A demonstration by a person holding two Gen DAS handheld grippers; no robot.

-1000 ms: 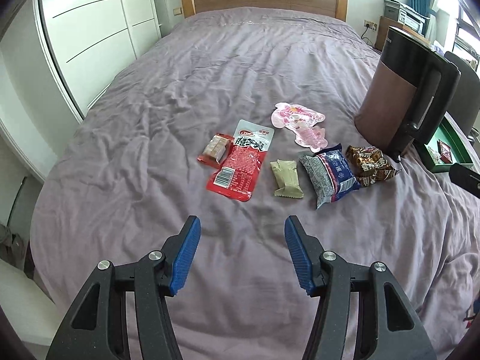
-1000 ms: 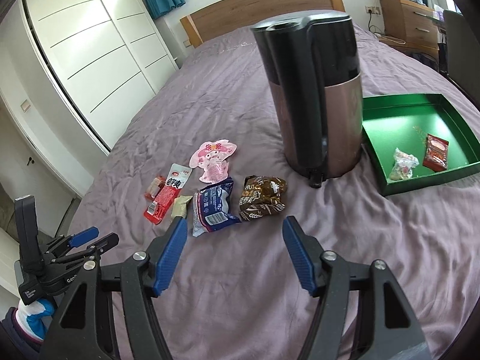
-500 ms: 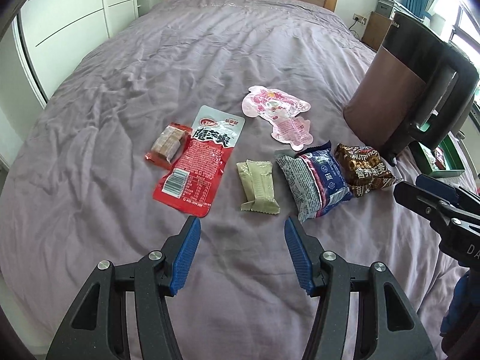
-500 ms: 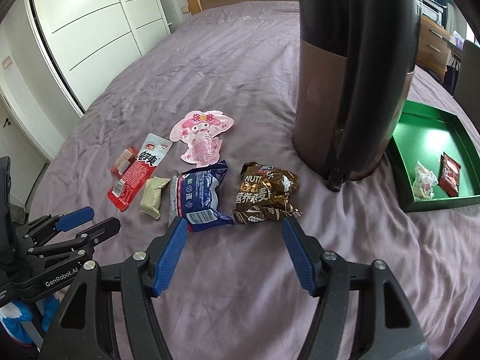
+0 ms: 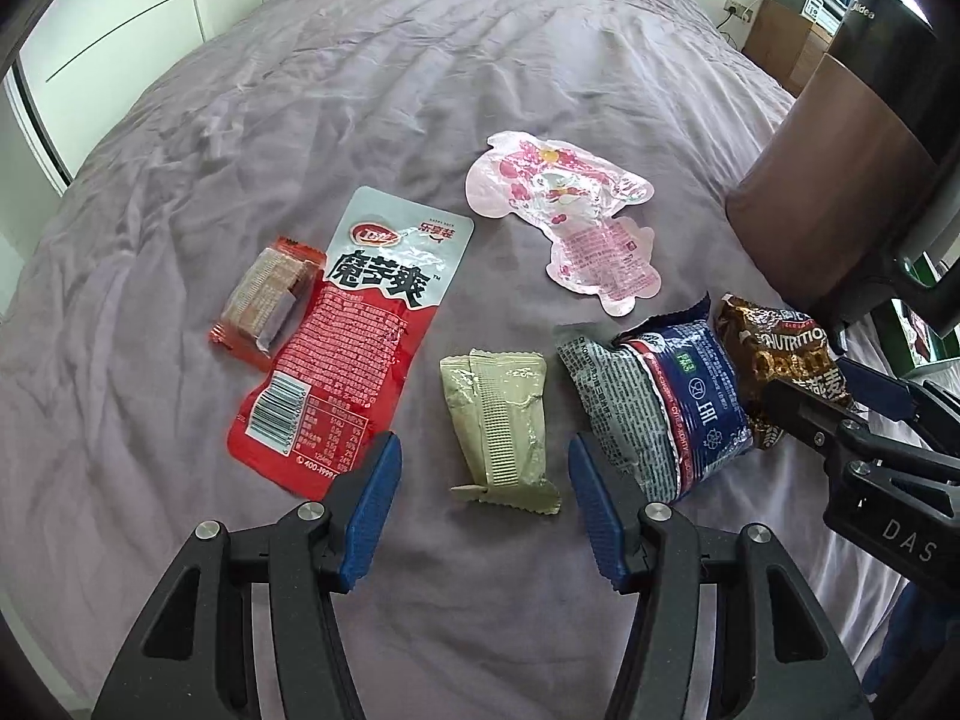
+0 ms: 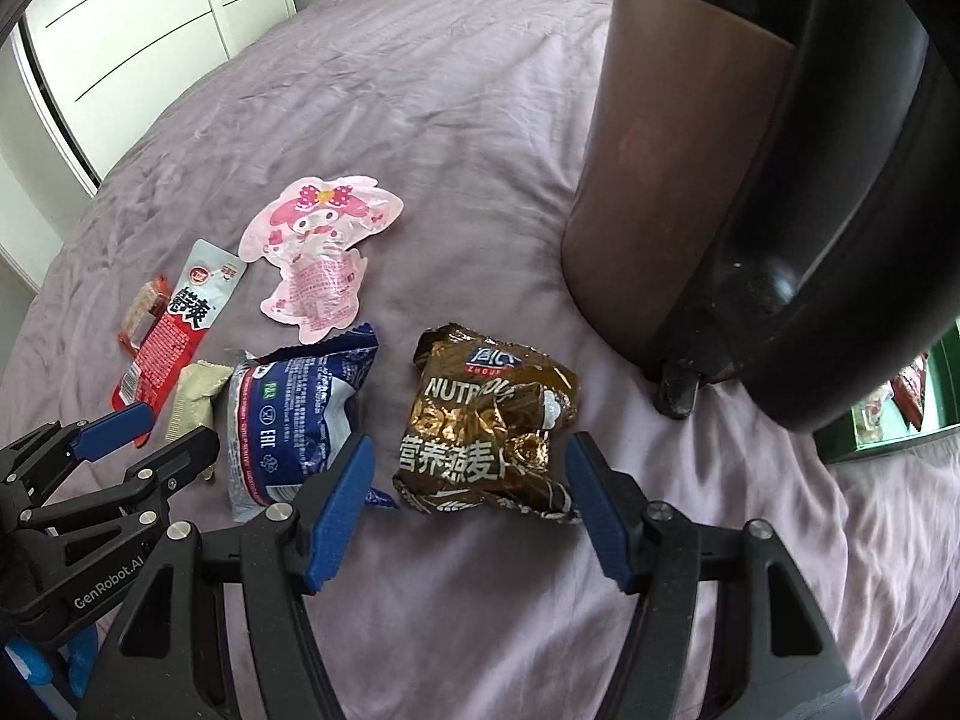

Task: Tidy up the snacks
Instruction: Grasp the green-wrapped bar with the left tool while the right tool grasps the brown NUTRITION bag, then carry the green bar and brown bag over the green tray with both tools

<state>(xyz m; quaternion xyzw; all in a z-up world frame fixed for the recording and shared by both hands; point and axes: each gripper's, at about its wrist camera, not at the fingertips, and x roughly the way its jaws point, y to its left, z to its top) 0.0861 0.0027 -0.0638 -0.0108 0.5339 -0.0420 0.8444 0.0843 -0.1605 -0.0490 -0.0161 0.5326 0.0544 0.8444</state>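
Several snack packets lie on the purple bedspread [image 5: 420, 90]. My left gripper [image 5: 483, 501] stands open just above the near end of a pale green packet [image 5: 498, 420]; nothing is between its pads. To its left lie a red and white pouch [image 5: 354, 354] and a small red wafer pack [image 5: 264, 300]. A pink character pouch [image 5: 570, 222] lies farther back. My right gripper [image 6: 468, 510] hangs open over the near edge of a brown foil bag [image 6: 486, 426], not gripping it. A blue and white bag [image 6: 294, 414] lies between the two grippers.
A tall brown and black kettle [image 6: 750, 180] stands on the bed at the right, close to the brown bag. Behind it, a green tray [image 6: 888, 420] holds a few small packets. White wardrobe doors [image 5: 120, 18] line the left side.
Both grippers have come down and forward toward the snacks, which now look much larger. The left one arrives over the green packet, the right one over the brown bag. Jaw widths are unchanged.
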